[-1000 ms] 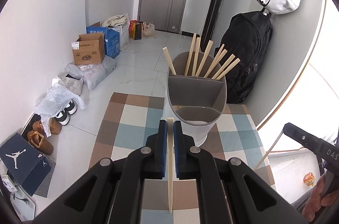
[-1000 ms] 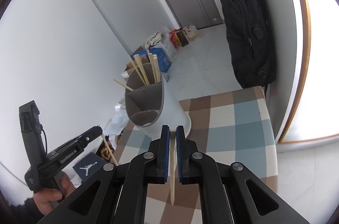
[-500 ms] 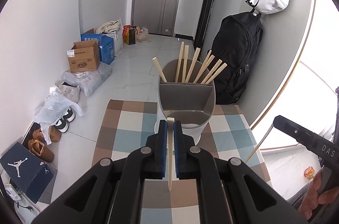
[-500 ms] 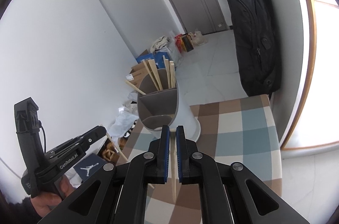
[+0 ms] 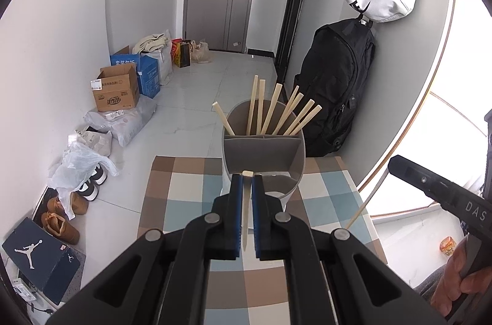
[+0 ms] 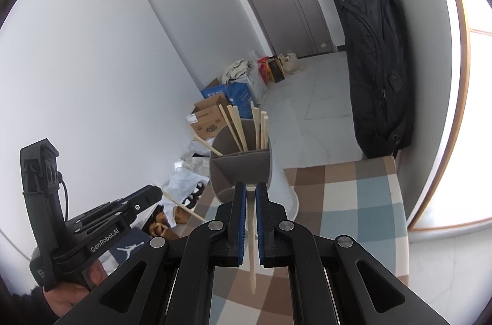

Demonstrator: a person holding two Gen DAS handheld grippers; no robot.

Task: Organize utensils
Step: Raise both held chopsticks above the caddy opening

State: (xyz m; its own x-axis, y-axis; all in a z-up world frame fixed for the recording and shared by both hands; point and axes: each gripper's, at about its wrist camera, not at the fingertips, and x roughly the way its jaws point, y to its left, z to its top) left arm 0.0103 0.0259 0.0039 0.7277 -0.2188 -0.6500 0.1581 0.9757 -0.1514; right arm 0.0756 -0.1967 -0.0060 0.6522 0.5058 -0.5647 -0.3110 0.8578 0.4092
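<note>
Both sides loaded here: the left hand-held gripper (image 5: 245,186) pinches one chopstick (image 5: 245,211), and the right hand-held gripper (image 6: 251,196) is clamped on another chopstick (image 6: 252,248). Over the last second the grey divided holder (image 5: 263,152) on the checked desk (image 5: 190,192) has slid lower and smaller in the left view, so that side has lifted or drawn back a little. The back compartment already carries a bundle of chopsticks (image 5: 276,109). Looks like both sticks are being lined up above the rim for a drop
</note>
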